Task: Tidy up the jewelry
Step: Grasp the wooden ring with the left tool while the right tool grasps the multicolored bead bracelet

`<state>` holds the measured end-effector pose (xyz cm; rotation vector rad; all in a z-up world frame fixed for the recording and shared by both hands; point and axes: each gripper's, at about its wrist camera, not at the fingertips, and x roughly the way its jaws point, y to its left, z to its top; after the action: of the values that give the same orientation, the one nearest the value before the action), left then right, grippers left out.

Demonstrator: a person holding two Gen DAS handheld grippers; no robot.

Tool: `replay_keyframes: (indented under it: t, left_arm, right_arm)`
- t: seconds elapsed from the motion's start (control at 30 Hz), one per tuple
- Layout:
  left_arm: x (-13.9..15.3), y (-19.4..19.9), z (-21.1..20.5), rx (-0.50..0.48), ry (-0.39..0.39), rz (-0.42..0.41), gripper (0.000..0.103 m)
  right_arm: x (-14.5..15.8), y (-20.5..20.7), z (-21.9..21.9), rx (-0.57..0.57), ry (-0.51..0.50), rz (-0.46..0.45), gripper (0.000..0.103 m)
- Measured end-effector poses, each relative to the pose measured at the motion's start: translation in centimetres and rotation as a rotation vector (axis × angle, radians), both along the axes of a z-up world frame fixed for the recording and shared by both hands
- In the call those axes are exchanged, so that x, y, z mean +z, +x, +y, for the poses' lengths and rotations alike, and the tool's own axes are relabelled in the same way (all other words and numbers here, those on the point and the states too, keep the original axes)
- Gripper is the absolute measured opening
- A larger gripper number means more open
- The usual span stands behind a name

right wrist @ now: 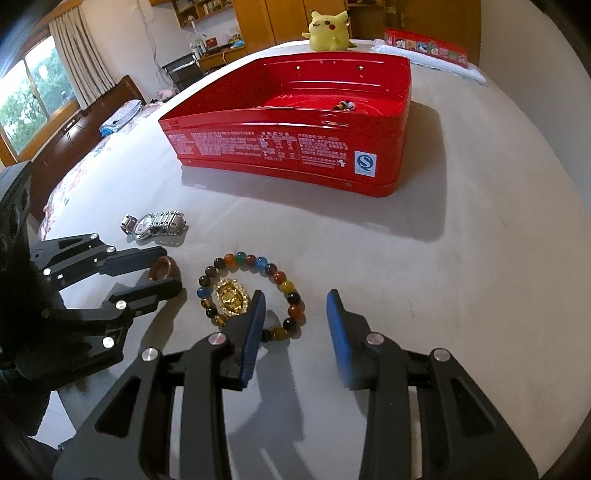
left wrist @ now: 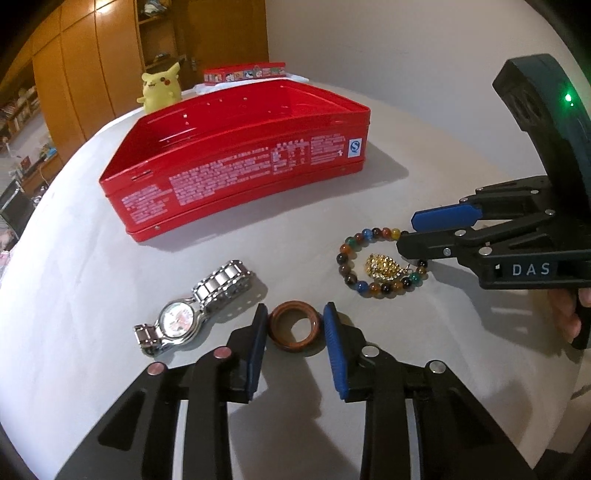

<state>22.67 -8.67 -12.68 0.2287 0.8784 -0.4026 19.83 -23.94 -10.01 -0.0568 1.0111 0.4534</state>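
A brown wooden ring [left wrist: 293, 327] lies on the pale table between the fingers of my left gripper [left wrist: 294, 325]; the jaws stand open around it, close on both sides. It also shows in the right wrist view [right wrist: 165, 270]. A silver watch [left wrist: 195, 306] lies left of the ring. A multicoloured bead bracelet [right wrist: 255, 291] with a gold pendant [right wrist: 232, 297] inside it lies to the right. My right gripper [right wrist: 295, 306] is open, its left finger over the bracelet's near edge. An open red tin box [left wrist: 236, 162] stands behind, with a small dark item [right wrist: 345, 106] inside.
A yellow Pikachu plush [right wrist: 330, 26] sits behind the box. A long red box with pictures [right wrist: 424, 46] lies on white cloth at the back right. A bed and wooden cabinets lie beyond the table's left edge.
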Motion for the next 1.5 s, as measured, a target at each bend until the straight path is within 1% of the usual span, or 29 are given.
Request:
replay_keyframes:
  t: [0.2, 0.33, 0.4, 0.43, 0.47, 0.57, 0.67, 1.0, 1.3, 1.5]
  left_arm:
    - [-0.1, 0.0, 0.4, 0.009, -0.013, 0.005, 0.031]
    - [0.0, -0.1, 0.5, 0.009, -0.014, 0.006, 0.031]
    - [0.0, 0.0, 0.5, 0.011, -0.017, 0.008, 0.031]
    - [0.0, 0.0, 0.6, 0.012, -0.018, 0.008, 0.031]
    - [0.0, -0.1, 0.6, 0.015, -0.02, 0.008, 0.031]
    - [0.1, -0.1, 0.8, 0.023, -0.025, 0.011, 0.03]
    - [0.2, -0.3, 1.2, 0.034, -0.03, 0.012, 0.03]
    - [1.2, -1.4, 2.1, 0.063, -0.037, -0.009, 0.03]
    - [2.9, -2.7, 2.2, 0.064, -0.038, -0.046, 0.03]
    - [4.6, -3.4, 2.4, 0.064, -0.036, -0.084, 0.03]
  right_arm:
    - [-0.2, 0.3, 0.6, 0.009, -0.027, -0.009, 0.034]
    - [-0.3, 0.2, 1.2, 0.026, -0.07, -0.029, 0.032]
    - [-0.4, 0.0, 1.6, 0.039, -0.103, -0.05, 0.027]
    - [-0.4, -0.1, 1.6, 0.042, -0.108, -0.054, 0.019]
    - [-0.5, -0.1, 1.7, 0.047, -0.114, -0.057, 0.008]
    - [-0.3, 0.0, 1.7, 0.043, -0.105, -0.058, 0.006]
    - [0.0, -0.1, 1.5, 0.041, -0.066, -0.044, 0.006]
    - [3.8, -2.2, 1.4, 0.052, 0.003, -0.088, 0.006]
    - [6.0, -3.5, 1.9, 0.075, 0.019, -0.121, 0.006]
    - [7.7, -3.9, 2.3, 0.09, 0.03, -0.147, 0.006]
